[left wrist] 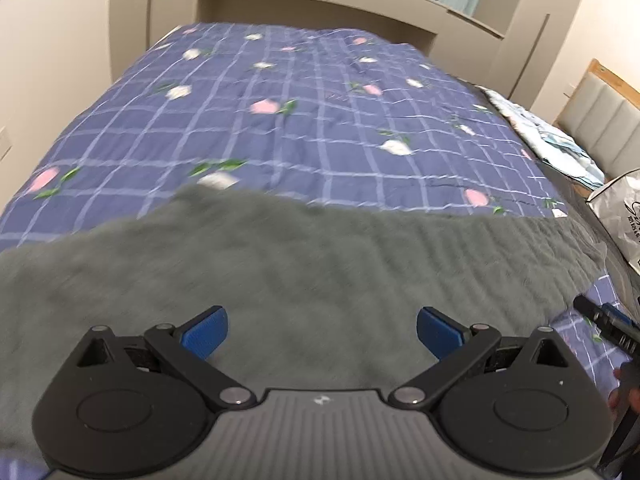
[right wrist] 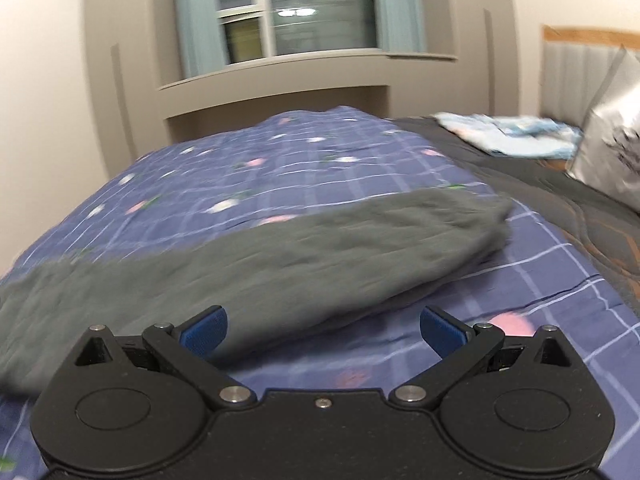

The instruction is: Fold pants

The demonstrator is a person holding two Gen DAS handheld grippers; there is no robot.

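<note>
While both cameras are blurring slightly, the left tool (left wrist: 322, 334) is hovering over a grey pair of pants (left wrist: 280, 264) with its blue pads (left wrist: 206, 330) spread wide apart and nothing caught between them. Those pants are lying flat across the near part of the bed, stretching from the left edge of the left wrist view toward the right, on top of a blue checked quilt (left wrist: 304, 92) printed with pink and white flowers. Farther right in that view, a pale blue-and-white folded cloth (left wrist: 560, 140) is sitting near the padded headboard (left wrist: 600, 120), a white printed bag (left wrist: 622, 216) is resting at the bed's right edge, and the other tool's dark tip is poking in at the near right.

Seen from the right wrist, the right tool (right wrist: 324, 334) is likewise holding its fingers (right wrist: 444, 330) spread, gripping nothing. Its left pad is sitting over the near edge of the pants (right wrist: 280, 256), while the right pad is hanging above bare quilt (right wrist: 540, 280). The garment's rounded end is lying to the far right of centre, well apart from the light folded cloth (right wrist: 508, 132) and the silvery bag (right wrist: 608, 152) at the far right. A curtained window (right wrist: 296, 8) is showing beyond the bed.
</note>
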